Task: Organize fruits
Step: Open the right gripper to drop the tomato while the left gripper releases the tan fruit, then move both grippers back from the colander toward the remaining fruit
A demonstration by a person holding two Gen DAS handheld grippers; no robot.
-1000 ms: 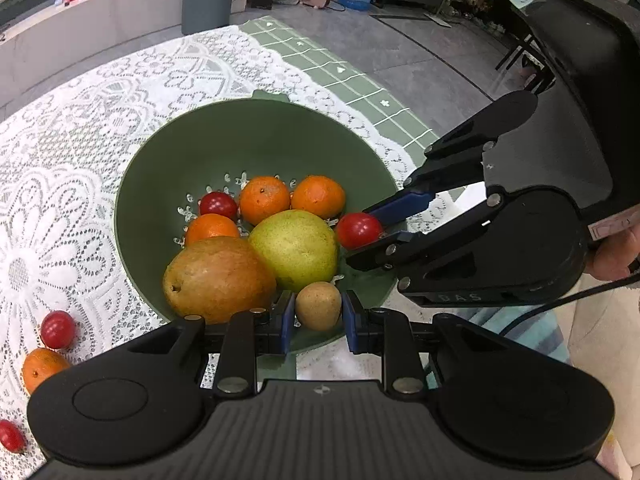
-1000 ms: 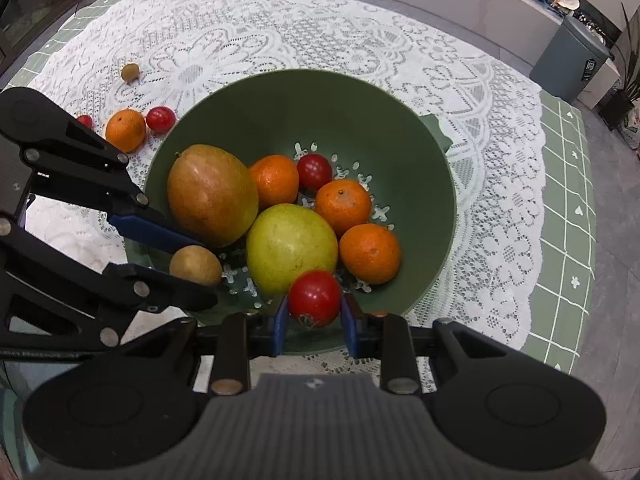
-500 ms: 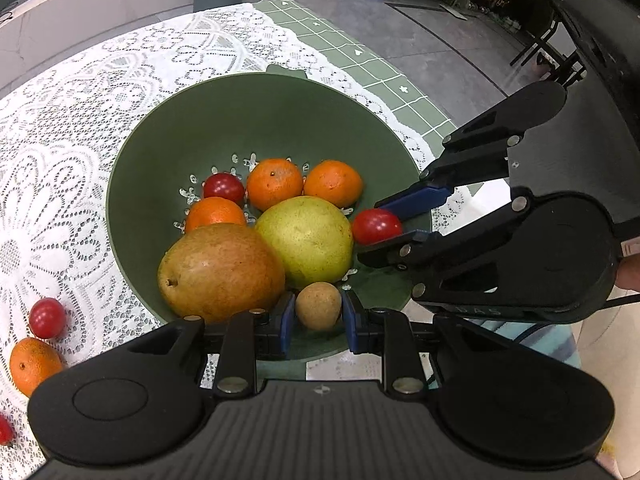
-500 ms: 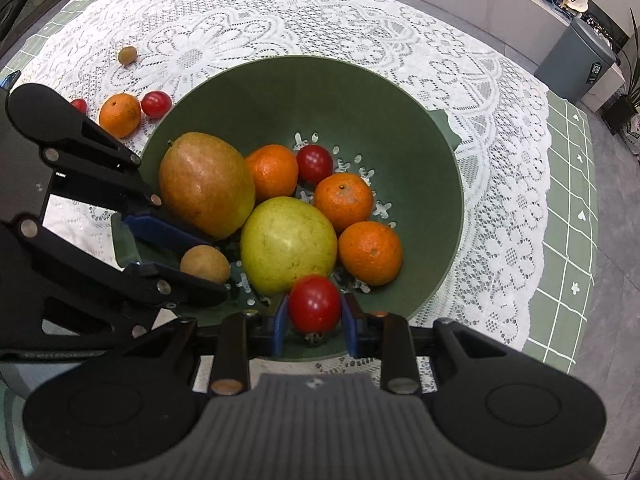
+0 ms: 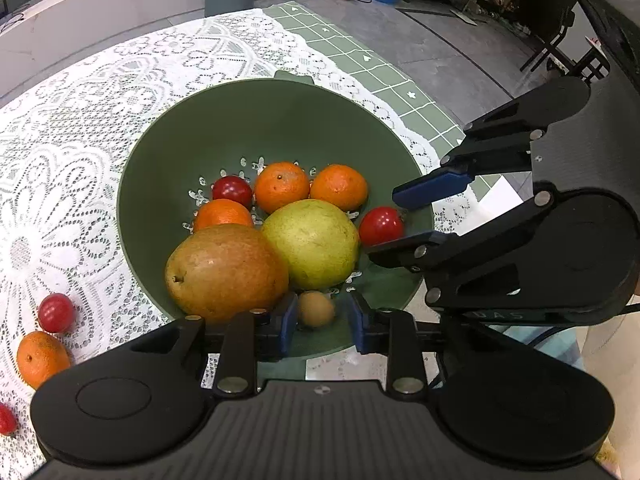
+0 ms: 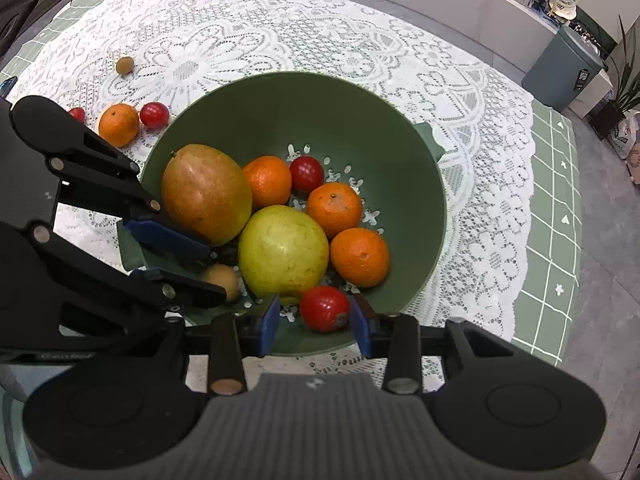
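A green colander bowl (image 5: 280,120) (image 6: 400,152) holds a mango (image 5: 224,270), a green pear (image 5: 314,242), three oranges and a red cherry tomato. My left gripper (image 5: 322,314) is open over the bowl's near rim; a small brown fruit (image 5: 316,308) (image 6: 222,278) lies between its blue pads, free of them. My right gripper (image 6: 318,316) is open too; a red cherry tomato (image 6: 324,309) (image 5: 380,226) sits between its pads with gaps on both sides.
On the white lace tablecloth (image 6: 240,32) left of the bowl lie an orange (image 6: 119,125), cherry tomatoes (image 6: 154,115) and a small brown fruit (image 6: 124,66). The left wrist view shows the orange (image 5: 40,358) and a tomato (image 5: 55,313). A grey bin (image 6: 560,68) stands beyond the table.
Both grippers have opened. The brown fruit and the cherry tomato, held before, now sit loose in the bowl between the pads.
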